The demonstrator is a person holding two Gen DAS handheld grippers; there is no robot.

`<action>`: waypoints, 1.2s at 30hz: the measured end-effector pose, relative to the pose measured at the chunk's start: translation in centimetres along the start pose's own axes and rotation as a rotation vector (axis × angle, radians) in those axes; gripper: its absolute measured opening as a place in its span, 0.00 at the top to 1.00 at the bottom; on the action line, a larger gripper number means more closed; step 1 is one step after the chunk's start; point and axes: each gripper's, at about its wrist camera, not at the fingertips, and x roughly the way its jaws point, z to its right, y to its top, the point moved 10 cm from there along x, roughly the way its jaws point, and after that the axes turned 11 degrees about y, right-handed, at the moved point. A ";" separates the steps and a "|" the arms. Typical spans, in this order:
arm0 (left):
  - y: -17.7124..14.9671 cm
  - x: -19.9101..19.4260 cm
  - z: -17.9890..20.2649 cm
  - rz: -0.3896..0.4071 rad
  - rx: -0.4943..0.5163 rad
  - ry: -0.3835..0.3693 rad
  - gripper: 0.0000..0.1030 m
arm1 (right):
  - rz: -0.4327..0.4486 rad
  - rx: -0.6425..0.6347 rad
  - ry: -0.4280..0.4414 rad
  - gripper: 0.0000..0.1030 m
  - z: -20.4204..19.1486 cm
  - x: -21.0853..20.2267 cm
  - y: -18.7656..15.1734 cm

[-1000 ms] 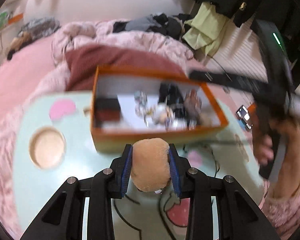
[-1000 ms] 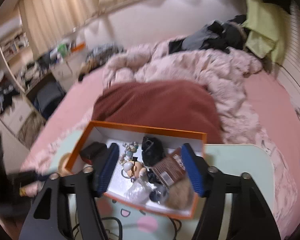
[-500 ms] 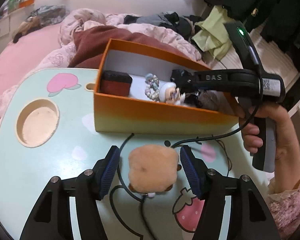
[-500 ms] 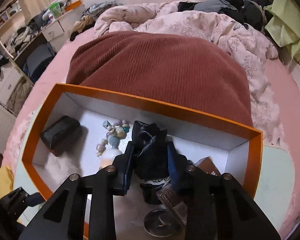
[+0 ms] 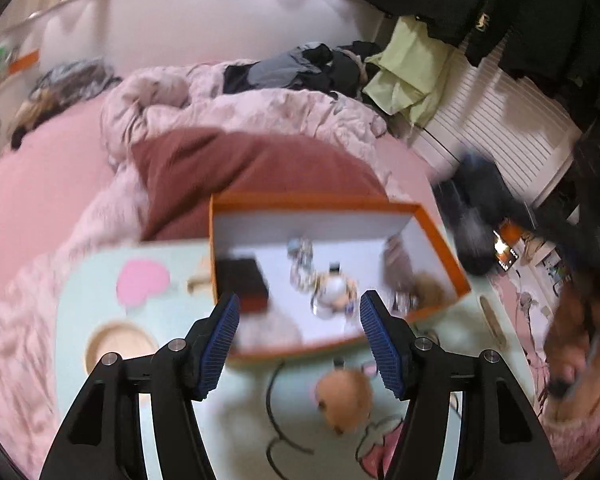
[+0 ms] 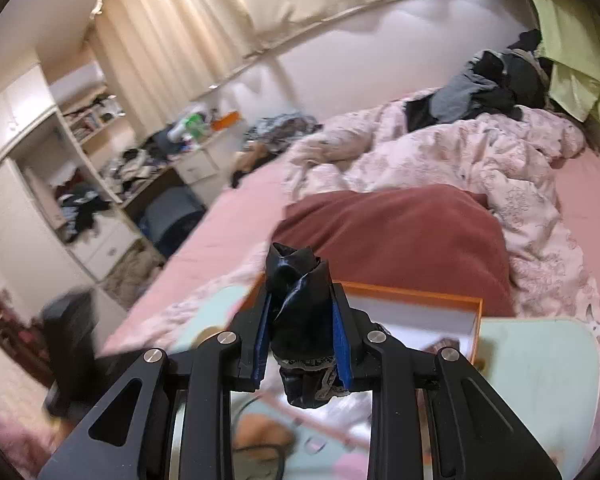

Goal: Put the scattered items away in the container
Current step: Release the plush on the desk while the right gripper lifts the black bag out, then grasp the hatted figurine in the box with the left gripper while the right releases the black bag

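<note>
While the desk [image 5: 100, 304] sits on the bed [image 5: 28, 184], the orange box [image 5: 440, 240] rests on it, holding small items. Left tongs [image 5: 300, 322] hang spread and empty above a plush [image 5: 344, 400] lying on the desk. Right tongs [image 6: 302, 336] pinch a black pouch [image 6: 298, 300].

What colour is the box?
Orange outside, white inside; the box shows best in the left wrist view.
</note>
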 end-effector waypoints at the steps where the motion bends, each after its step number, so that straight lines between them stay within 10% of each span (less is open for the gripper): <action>1: 0.8 0.4 0.3 -0.016 0.010 -0.001 0.40 | -0.010 0.005 0.011 0.72 -0.4 -0.4 -0.7; 9: 1.3 6.6 5.2 -0.246 0.093 -0.077 0.52 | -0.138 0.159 0.026 0.72 0.1 -0.2 -10.2; 19: -2.6 11.2 6.2 -0.354 0.151 0.027 0.58 | -0.185 0.330 -0.028 0.64 4.6 1.3 -15.5; 30: -2.6 10.4 5.7 -0.326 0.094 -0.024 0.61 | -0.125 0.323 -0.043 0.50 5.5 0.5 -14.3; 36: 0.6 4.4 4.1 -0.162 0.030 -0.082 0.61 | -0.119 0.287 -0.041 0.50 3.8 -0.6 -13.5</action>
